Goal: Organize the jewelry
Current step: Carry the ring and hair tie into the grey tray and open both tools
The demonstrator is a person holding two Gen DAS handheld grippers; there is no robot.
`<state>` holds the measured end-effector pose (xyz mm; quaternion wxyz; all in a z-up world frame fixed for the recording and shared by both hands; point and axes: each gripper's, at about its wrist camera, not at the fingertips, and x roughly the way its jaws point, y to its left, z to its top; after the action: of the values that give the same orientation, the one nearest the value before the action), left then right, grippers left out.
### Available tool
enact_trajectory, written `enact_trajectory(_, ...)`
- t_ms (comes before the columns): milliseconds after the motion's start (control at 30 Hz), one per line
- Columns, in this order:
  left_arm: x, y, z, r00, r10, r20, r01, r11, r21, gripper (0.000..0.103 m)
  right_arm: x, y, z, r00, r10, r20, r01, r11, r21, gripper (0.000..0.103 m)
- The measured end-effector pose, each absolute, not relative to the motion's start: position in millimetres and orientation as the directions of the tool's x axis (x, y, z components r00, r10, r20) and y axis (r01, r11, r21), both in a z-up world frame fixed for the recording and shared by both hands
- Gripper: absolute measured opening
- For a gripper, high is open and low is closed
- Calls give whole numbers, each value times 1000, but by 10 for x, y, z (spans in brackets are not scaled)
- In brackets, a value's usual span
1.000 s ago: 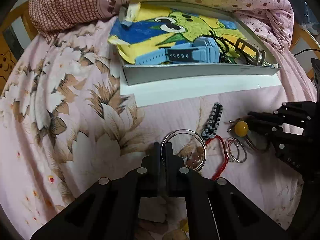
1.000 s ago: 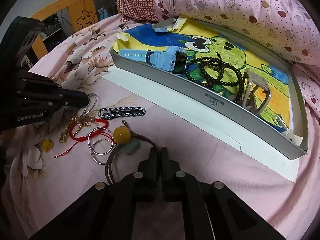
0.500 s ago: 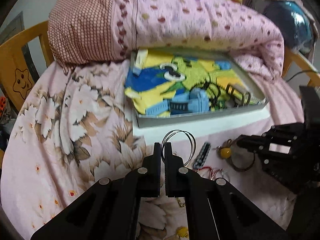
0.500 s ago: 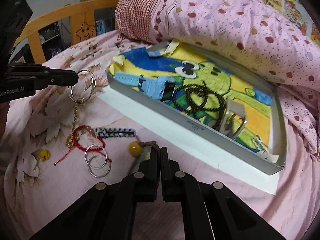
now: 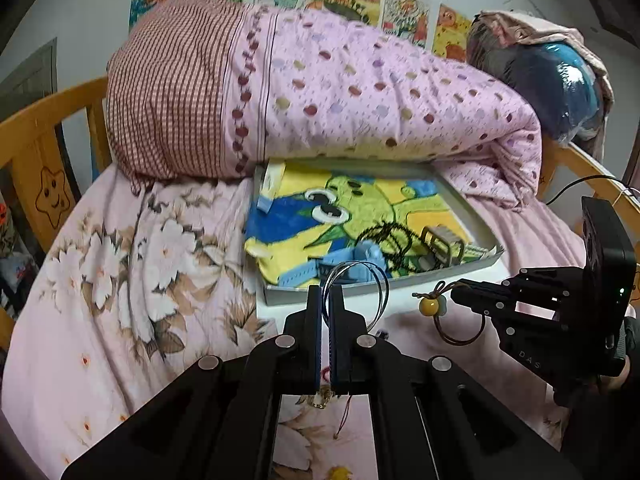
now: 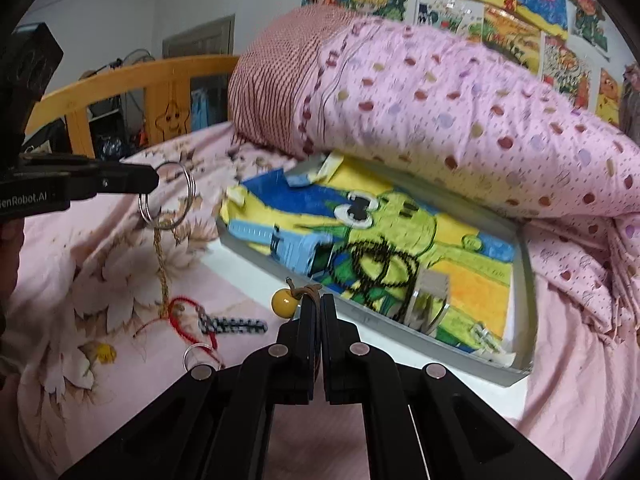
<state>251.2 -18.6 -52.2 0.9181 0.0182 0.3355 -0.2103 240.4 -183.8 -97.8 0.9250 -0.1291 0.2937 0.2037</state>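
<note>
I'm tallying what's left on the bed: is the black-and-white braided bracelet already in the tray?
No. The braided bracelet lies on the floral sheet beside the red cord bracelet, outside the tray.

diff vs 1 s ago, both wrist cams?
Both grippers rose, each lifting its piece clear of the bedspread: left gripper shut on the silver hoops, a gold chain hanging below; right gripper shut on the brown cord bracelet with its yellow bead. Nothing released. The tray, red string bracelet and braided band stayed put.
</note>
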Motion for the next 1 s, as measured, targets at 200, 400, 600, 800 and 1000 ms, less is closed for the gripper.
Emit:
enact_trajectory(200, 2485, -193, -484, 677, -410, -611, 427, 895, -128, 1, 2409, -1826, -971, 745, 301, -595, -455, 882, -123, 3)
enact_trajectory(400, 2508, -176, -483, 673, -414, -613, 410, 899, -156, 1, 2398, -1865, -927, 768, 287, -572, -426, 896, -123, 3)
enact_trajectory(600, 2538, -140, -357, 698, -436, -567, 400, 895, -196, 1, 2475, -1977, -788, 810, 268, -521, -370, 924, -100, 3)
enact_trajectory(800, 2607, -218, -320, 704, -452, -548, 414, 888, -202, 0, 2626, -2084, -731, 833, 248, -495, -316, 947, -59, 3)
enact_trajectory(1000, 2740, -208, -366, 704, -449, -550, 384, 892, -238, 0, 2832, -2142, -801, 812, 270, -517, -299, 954, 29, 3)
